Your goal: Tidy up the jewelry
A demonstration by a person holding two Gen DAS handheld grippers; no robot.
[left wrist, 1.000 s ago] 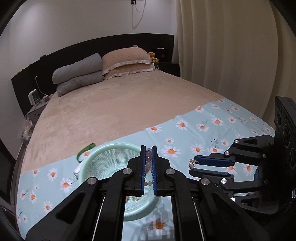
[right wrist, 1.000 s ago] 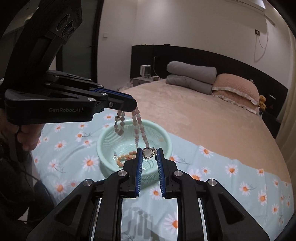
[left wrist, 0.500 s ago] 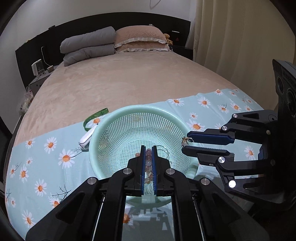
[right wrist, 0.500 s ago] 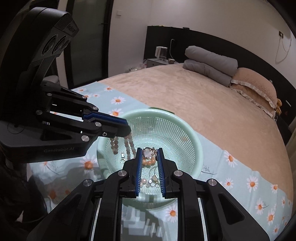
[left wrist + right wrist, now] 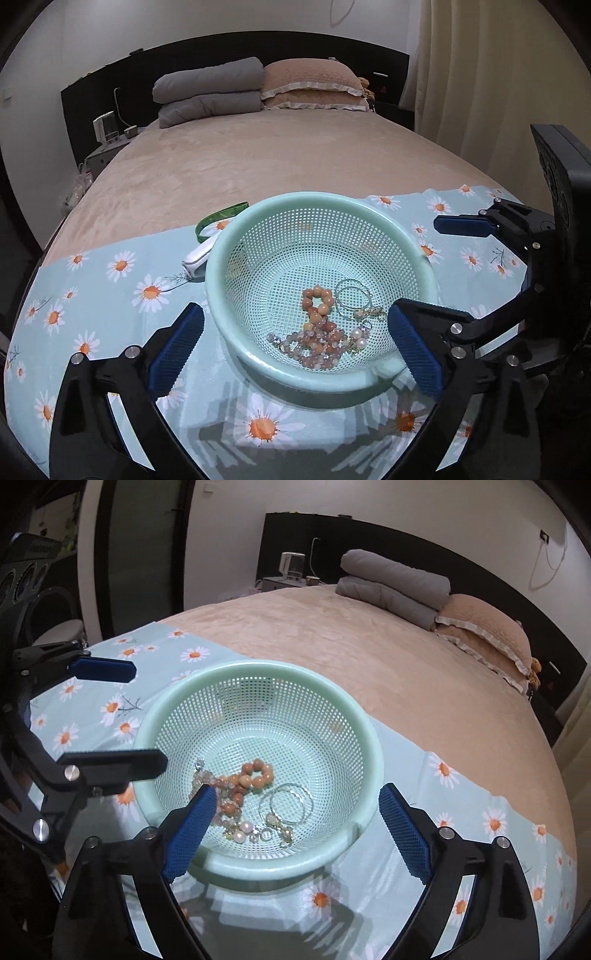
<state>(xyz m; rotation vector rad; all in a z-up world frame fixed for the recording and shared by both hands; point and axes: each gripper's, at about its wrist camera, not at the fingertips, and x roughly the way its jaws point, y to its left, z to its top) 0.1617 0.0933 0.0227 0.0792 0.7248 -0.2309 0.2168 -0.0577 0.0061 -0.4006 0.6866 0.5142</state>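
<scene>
Both the left claw and the right claw have just been opening and stand wide, empty. Between their ribbed blue pads, the perforated mint plastic basket holds tangled beaded bracelets and thin wire hoops, clasps indistinct. It rests on a daisy-print cloth over the plush bed.

The basket is smooth, pale green plastic, pierced all over in a fine grid. In it lie glossy round beads, shiny pearls and thin bright metal rings. The daisy cloth under it looks thin and matt. The bed cover is soft, plush, velvety fabric. Each tool has matt black plastic arms and ribbed blue rubbery pads.
</scene>
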